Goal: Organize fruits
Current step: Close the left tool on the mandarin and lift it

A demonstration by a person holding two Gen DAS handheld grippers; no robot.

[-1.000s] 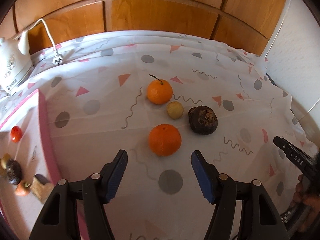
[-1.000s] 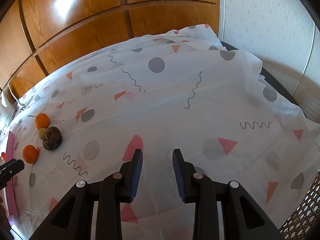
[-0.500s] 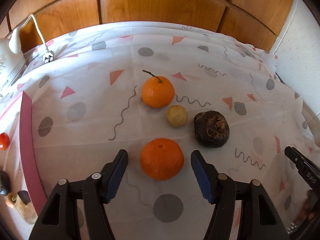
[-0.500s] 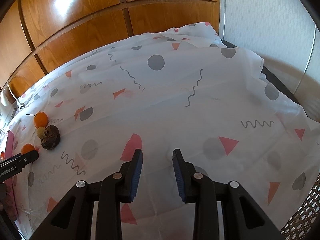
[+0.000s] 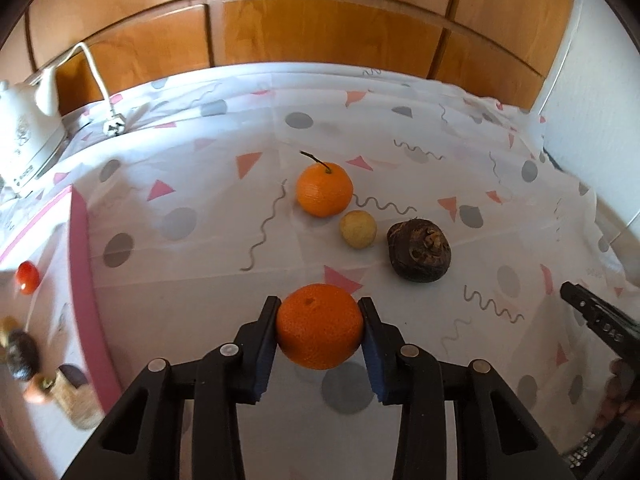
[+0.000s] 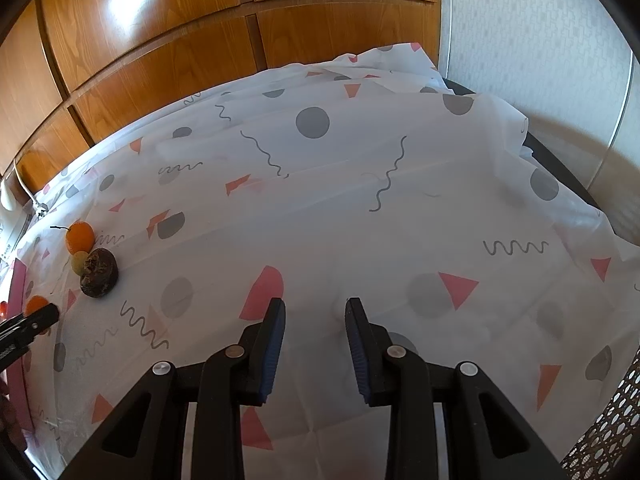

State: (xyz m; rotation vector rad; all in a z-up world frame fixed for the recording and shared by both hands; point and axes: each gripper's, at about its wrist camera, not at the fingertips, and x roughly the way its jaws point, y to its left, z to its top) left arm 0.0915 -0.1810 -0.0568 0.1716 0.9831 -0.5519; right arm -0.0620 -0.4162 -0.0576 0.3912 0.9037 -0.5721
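Observation:
An orange (image 5: 320, 326) sits between the blue pads of my left gripper (image 5: 319, 303). Its jaws are closing, and both pads touch the fruit's sides just above the patterned tablecloth. Beyond it lie a second orange with a stem (image 5: 324, 189), a small yellow fruit (image 5: 358, 229) and a dark brown, rough fruit (image 5: 419, 250). My right gripper (image 6: 315, 304) hovers over bare cloth far to the right, open with nothing between its fingers. Its tip shows at the right edge of the left wrist view. In the right wrist view the fruit group (image 6: 96, 268) lies far left.
A pink-rimmed tray (image 5: 80, 260) at the left holds a cherry tomato (image 5: 27, 277) and several small dark and orange items. A white kettle (image 5: 24, 136) with its cord and plug (image 5: 114, 128) stands at the back left. Wooden panels back the table, and its right edge (image 6: 560, 168) drops off.
The left gripper moved forward around the near orange and its jaws closed from wide apart onto the fruit's sides. The right gripper has not moved.

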